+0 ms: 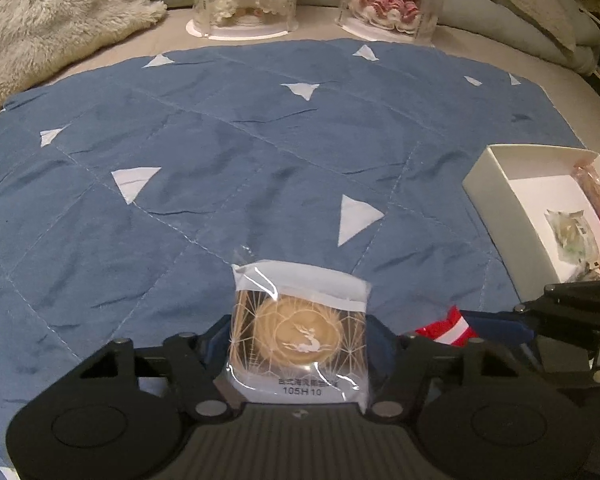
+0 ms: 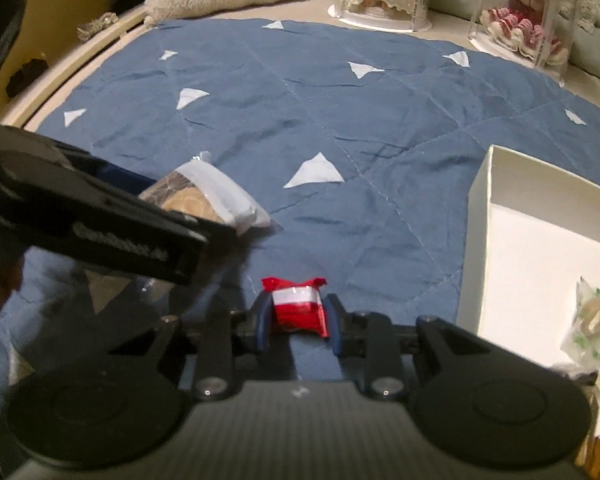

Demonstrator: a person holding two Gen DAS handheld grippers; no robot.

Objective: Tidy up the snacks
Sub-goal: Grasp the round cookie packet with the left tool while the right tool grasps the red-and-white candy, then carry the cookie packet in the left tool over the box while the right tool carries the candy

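Snacks sit in both grippers over the blue quilt [image 1: 204,152]: the left gripper [image 1: 298,344] pinches a clear-wrapped cookie [image 1: 300,332], the right gripper [image 2: 298,322] clamps a red packet [image 2: 298,312], beside the white box [image 2: 540,248].

Both wrist cameras look steeply down (close up), sharing the blue quilt [image 1: 220,152].

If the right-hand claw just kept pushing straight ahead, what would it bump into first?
Probably only the blue quilt. The right gripper already pinches the red snack packet; the white box sits off to the side.
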